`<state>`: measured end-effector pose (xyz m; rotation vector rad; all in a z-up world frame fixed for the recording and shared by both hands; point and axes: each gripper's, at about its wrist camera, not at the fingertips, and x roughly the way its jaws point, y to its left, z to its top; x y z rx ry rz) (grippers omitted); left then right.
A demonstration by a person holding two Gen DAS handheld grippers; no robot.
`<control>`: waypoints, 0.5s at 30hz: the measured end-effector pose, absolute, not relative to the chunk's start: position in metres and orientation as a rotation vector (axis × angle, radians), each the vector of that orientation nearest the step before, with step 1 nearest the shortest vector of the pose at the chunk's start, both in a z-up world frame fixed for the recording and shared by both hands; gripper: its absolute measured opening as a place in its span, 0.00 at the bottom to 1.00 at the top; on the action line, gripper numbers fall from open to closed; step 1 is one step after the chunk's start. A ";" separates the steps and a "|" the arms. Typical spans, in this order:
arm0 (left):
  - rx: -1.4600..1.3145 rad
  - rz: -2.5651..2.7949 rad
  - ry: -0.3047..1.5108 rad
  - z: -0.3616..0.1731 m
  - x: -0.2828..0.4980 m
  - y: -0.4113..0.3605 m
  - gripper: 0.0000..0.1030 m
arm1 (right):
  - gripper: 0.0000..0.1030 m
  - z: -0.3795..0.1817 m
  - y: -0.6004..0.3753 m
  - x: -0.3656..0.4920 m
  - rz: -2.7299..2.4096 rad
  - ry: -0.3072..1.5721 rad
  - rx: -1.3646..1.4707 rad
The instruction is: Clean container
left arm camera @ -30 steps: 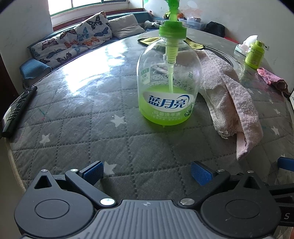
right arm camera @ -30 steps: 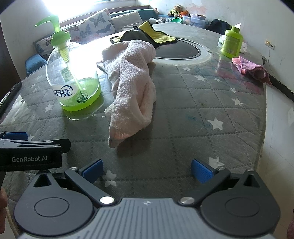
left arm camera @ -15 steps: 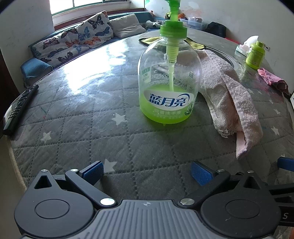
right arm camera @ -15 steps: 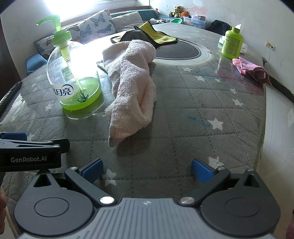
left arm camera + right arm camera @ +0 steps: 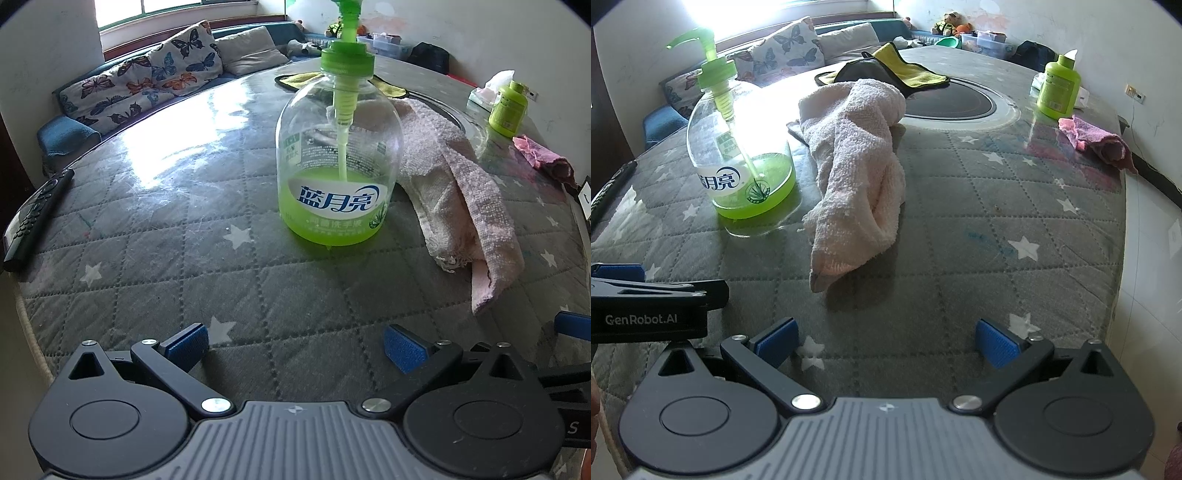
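Note:
A clear pump bottle (image 5: 338,173) with green soap in its lower third stands upright on the round table, straight ahead of my left gripper (image 5: 293,349), which is open and empty some way short of it. The same pump bottle (image 5: 738,155) appears left in the right wrist view. A pale pink towel (image 5: 857,162) lies crumpled just right of the bottle; this towel (image 5: 461,192) trails toward the table's near edge. My right gripper (image 5: 884,341) is open and empty, facing the towel's near end.
The table has a grey quilted star cover under glass (image 5: 979,221). A small green bottle (image 5: 1058,90), a pink rag (image 5: 1097,138) and a yellow-black cloth (image 5: 897,70) lie at the back. A remote control (image 5: 35,218) rests at the left edge. A cushioned bench (image 5: 147,85) runs behind.
Both grippers have edged slightly forward toward the bottle and towel. Nothing on the table has moved, and both grippers stay open.

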<state>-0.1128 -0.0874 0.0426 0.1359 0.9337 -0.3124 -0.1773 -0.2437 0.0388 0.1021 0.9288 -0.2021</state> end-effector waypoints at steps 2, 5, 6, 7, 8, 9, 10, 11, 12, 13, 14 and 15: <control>0.137 -0.314 0.934 0.043 -0.113 -0.087 1.00 | 1.00 0.039 -0.241 -0.180 -0.205 0.928 0.103; 0.142 -0.319 0.935 0.043 -0.113 -0.085 1.00 | 1.00 0.040 -0.242 -0.181 -0.207 0.929 0.104; 0.143 -0.319 0.935 0.043 -0.112 -0.085 1.00 | 1.00 0.040 -0.243 -0.182 -0.209 0.929 0.104; 0.144 -0.320 0.935 0.043 -0.112 -0.084 1.00 | 1.00 0.040 -0.244 -0.182 -0.212 0.928 0.106; 0.145 -0.321 0.935 0.043 -0.112 -0.083 1.00 | 1.00 0.040 -0.246 -0.183 -0.224 0.926 0.111; 0.146 -0.321 0.935 0.043 -0.111 -0.082 1.00 | 1.00 0.040 -0.248 -0.183 -0.236 0.923 0.116; 0.144 -0.320 0.934 0.043 -0.111 -0.081 1.00 | 1.00 0.040 -0.250 -0.184 -0.244 0.921 0.119; 0.144 -0.321 0.932 0.043 -0.111 -0.079 1.00 | 1.00 0.040 -0.253 -0.184 -0.255 0.919 0.123; 0.144 -0.321 0.930 0.043 -0.110 -0.078 1.00 | 1.00 0.040 -0.256 -0.185 -0.266 0.915 0.127; 0.144 -0.320 0.927 0.043 -0.109 -0.077 1.00 | 1.00 0.040 -0.259 -0.186 -0.277 0.912 0.132; 0.143 -0.318 0.925 0.043 -0.109 -0.076 1.00 | 1.00 0.040 -0.263 -0.186 -0.291 0.908 0.135; 0.141 -0.313 0.924 0.043 -0.108 -0.075 1.00 | 1.00 0.039 -0.267 -0.186 -0.305 0.904 0.139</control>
